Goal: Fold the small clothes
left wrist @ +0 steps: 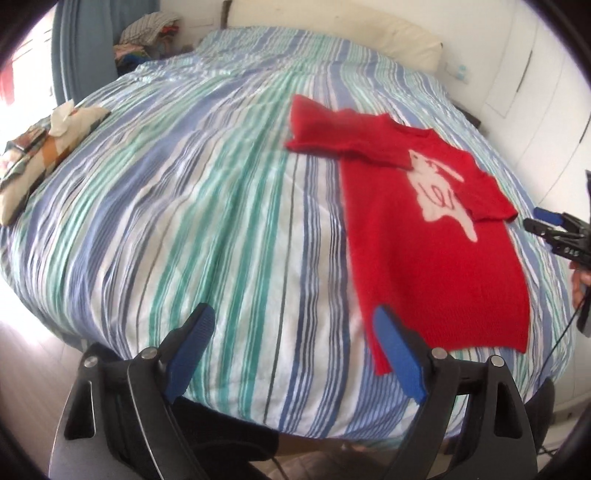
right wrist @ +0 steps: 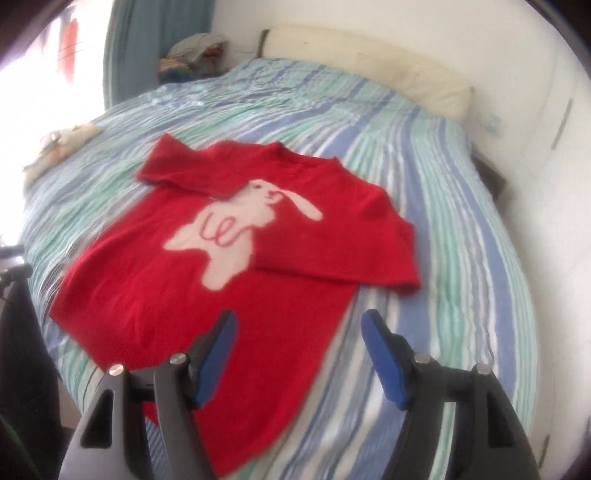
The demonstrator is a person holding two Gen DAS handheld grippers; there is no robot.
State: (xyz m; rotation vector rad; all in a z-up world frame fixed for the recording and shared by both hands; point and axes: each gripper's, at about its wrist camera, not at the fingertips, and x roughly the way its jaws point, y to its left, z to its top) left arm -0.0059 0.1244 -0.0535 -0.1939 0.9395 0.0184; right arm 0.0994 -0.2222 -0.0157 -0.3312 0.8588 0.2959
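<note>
A red knitted sweater (left wrist: 436,266) with a white rabbit on its front lies flat on the striped bedcover (left wrist: 207,206). Both short sleeves lie folded in over the chest, one at the far left (left wrist: 325,136) and one at the right (right wrist: 332,258). My left gripper (left wrist: 293,312) is open above the bed's near edge, its right finger by the sweater's lower left hem corner, with only bedding between the pads. My right gripper (right wrist: 299,317) is open above the sweater's (right wrist: 177,302) lower right edge and holds nothing. It also shows at the right edge of the left wrist view (left wrist: 546,221).
A stack of folded patterned clothes (left wrist: 40,158) lies at the bed's left side. A cream pillow (left wrist: 369,37) lies at the head of the bed. A heap of clothes (left wrist: 147,29) is in the back corner by a blue curtain. White cupboard doors (left wrist: 535,74) line the right.
</note>
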